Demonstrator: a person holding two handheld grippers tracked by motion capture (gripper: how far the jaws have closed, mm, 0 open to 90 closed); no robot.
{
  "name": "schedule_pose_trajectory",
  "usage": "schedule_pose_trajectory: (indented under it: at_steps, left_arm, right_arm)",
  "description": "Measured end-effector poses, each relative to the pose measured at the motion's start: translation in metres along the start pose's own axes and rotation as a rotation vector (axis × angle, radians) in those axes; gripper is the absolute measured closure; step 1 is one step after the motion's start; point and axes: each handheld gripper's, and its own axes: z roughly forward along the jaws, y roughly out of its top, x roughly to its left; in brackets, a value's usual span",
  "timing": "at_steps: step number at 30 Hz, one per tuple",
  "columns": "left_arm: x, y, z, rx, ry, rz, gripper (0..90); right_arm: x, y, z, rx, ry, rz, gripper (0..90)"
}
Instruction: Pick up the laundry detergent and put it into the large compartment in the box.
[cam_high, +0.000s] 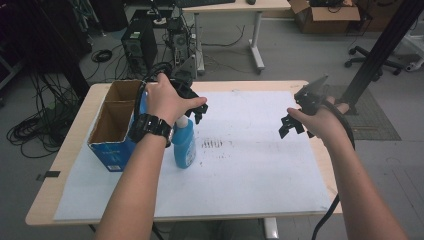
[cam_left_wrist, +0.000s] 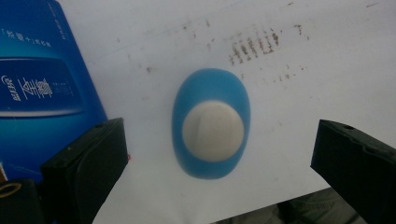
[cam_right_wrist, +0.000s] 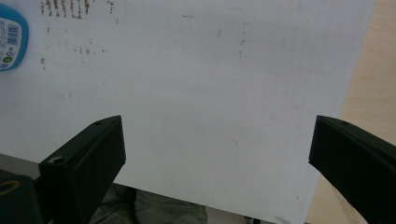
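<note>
A: Where does the work stand at this moment?

B: Early, I'd say. The blue bottle (cam_high: 184, 145) stands upright on the white sheet (cam_high: 250, 165) that covers the worktop (cam_high: 75, 125), just right of the open cardboard box (cam_high: 116, 125). Nothing grips it yet.

A: And the left hand-held gripper (cam_high: 192, 102)?

B: It hangs directly over the bottle. In the left gripper view its jaws are spread wide, one on each side of the bottle's white cap (cam_left_wrist: 213, 131), with clear space between each jaw and the blue shoulder around the cap. So the approach looks lined up, but the closing has not happened.

A: The other one?

B: The right hand-held gripper (cam_high: 295, 120) is held above the right part of the sheet, well apart from the bottle. Its jaws are also wide apart and carry nothing; the right gripper view looks down on bare sheet, with the bottle's label (cam_right_wrist: 11, 42) just at the far left corner.

A: What about the box?

B: It has two compartments, and both look empty from the high view. Its blue side sits beside the bottle, near or perhaps touching; I cannot tell which.

A: So what's left?

B: My guess is nearly everything: lower the left one, close on the bottle's neck or cap, lift, and probably set it into a compartment of the box.
</note>
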Motion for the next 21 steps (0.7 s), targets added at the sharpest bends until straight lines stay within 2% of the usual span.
schedule_pose_trajectory:
  at_steps: [7, 15, 21]
  left_arm:
    - [-0.001, 0.0, 0.011, 0.005, 0.012, -0.005, 4.3]
    - [-0.005, 0.0, 0.031, 0.035, 0.017, 0.003, 4.3]
    - [-0.005, 0.0, 0.04, 0.042, 0.03, -0.007, 4.1]
  right_arm:
    - [-0.002, 0.0, 0.003, -0.001, 0.004, -0.002, 3.8]
    - [-0.003, 0.0, 0.006, 0.004, 0.005, 0.001, 3.8]
    - [-0.004, 0.0, 0.008, 0.004, 0.007, -0.001, 3.8]
